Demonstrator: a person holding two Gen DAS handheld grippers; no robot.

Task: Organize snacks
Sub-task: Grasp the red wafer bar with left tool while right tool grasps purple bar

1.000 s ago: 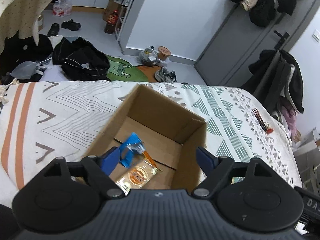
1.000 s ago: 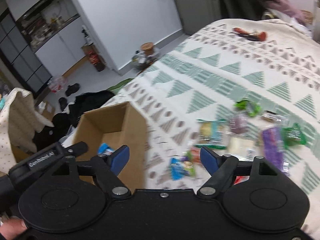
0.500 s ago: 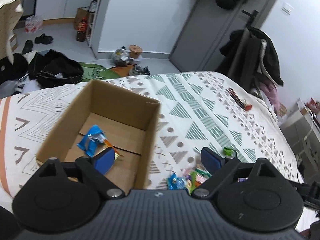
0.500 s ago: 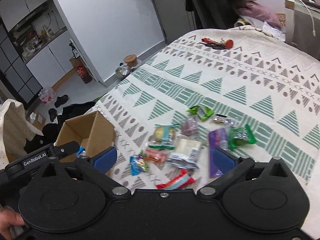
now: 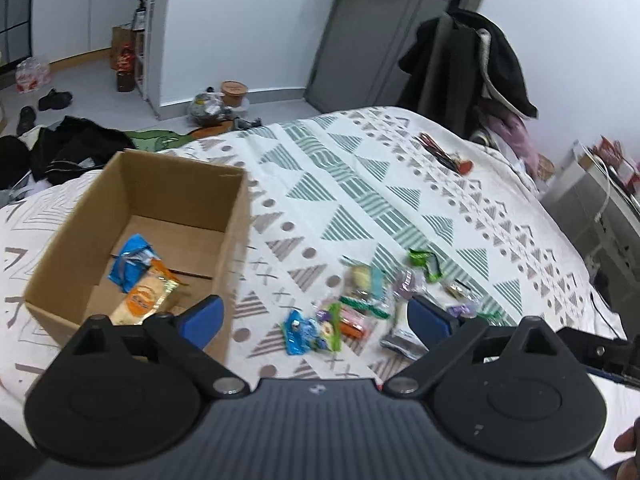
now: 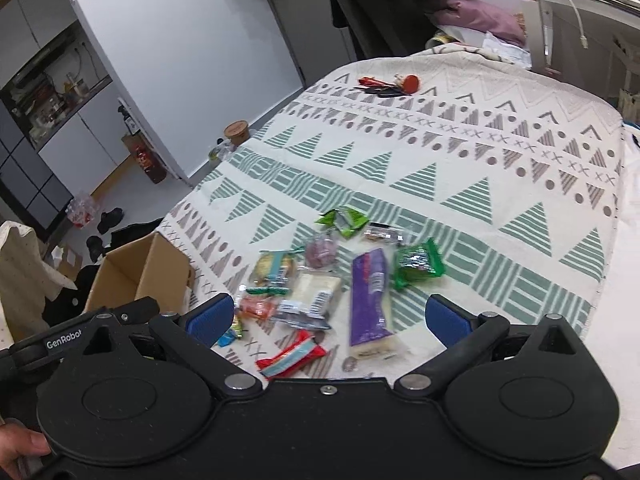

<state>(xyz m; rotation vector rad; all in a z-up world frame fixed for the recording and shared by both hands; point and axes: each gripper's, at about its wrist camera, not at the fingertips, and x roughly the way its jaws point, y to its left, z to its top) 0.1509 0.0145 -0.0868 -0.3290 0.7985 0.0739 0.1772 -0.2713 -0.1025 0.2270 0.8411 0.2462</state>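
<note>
We are swinging both grippers from the cardboard box, at nine o'clock, to the loose snacks: left gripper jaws still opening, empty; right gripper jaws wide apart, empty, ready for another pick.

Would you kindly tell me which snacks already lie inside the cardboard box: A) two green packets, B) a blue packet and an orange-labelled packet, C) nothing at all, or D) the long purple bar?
B: in the left wrist view the cardboard box holds a blue packet and an orange-labelled packet, nothing else.
</note>
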